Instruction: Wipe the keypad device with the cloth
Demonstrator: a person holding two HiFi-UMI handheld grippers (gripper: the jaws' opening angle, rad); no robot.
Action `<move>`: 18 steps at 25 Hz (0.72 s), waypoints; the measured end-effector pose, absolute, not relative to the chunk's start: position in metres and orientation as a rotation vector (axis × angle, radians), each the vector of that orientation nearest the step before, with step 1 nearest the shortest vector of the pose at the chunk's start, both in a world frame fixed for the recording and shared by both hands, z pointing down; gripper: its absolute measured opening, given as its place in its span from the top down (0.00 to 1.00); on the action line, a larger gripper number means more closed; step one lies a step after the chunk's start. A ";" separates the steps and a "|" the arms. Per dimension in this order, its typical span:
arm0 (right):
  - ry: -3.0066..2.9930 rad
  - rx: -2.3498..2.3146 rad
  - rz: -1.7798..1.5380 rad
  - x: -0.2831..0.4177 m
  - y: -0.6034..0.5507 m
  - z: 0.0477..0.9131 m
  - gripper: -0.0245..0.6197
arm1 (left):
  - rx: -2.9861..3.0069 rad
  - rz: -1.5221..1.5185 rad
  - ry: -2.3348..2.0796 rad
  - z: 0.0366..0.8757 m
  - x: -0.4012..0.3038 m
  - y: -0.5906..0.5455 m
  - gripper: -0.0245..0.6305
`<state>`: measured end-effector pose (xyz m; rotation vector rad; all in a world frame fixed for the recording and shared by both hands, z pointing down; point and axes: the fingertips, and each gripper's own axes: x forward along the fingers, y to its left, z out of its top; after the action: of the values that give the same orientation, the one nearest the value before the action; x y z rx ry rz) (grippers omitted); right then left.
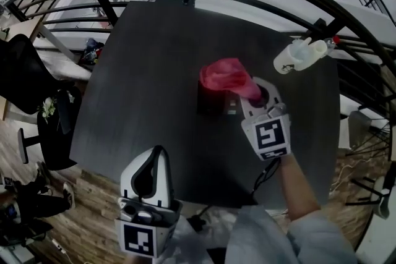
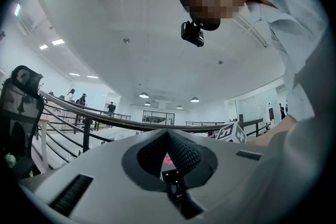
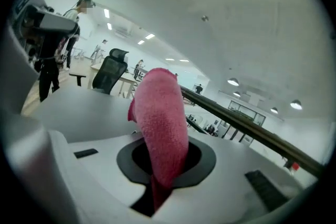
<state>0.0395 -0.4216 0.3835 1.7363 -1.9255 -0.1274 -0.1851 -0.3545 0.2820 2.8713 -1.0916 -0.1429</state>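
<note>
Cloth (image 1: 224, 74) juts from right hand-held gripper (image 1: 253, 91), over keypad device (image 1: 211, 106).

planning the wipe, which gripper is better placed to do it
Right: the right gripper is shut on the cloth over the device; the left gripper is shut, empty, back by the table edge.

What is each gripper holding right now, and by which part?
The right gripper pinches the pink cloth by one bunched end; the rest bulges past the jaws over the keypad device. The left gripper holds nothing, jaws together.
</note>
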 end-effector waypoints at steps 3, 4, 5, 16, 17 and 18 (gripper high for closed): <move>-1.921 1.569 -0.204 0.015 -0.447 0.400 0.92 | 2.862 -0.142 -1.117 0.282 -0.190 -0.355 0.95; -1.913 1.514 -0.218 0.008 -0.453 0.407 0.92 | 2.860 -0.137 -1.123 0.283 -0.192 -0.355 0.95; -1.902 1.462 -0.229 0.003 -0.458 0.414 0.92 | 2.858 -0.132 -1.128 0.283 -0.194 -0.355 0.95; -1.774 1.502 -0.118 0.055 -0.453 0.446 0.92 | 2.845 -0.096 -1.118 0.295 -0.193 -0.359 0.95; -1.774 1.548 -0.072 0.065 -0.449 0.448 0.92 | 2.848 -0.092 -1.110 0.296 -0.192 -0.359 0.95; -1.775 1.598 -0.021 0.075 -0.444 0.450 0.92 | 2.851 -0.087 -1.101 0.296 -0.191 -0.359 0.95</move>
<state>0.0747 -0.4443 0.4497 1.5982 -1.7752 -0.0211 -0.1908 -0.3593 0.2965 2.8512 -1.1014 -0.0874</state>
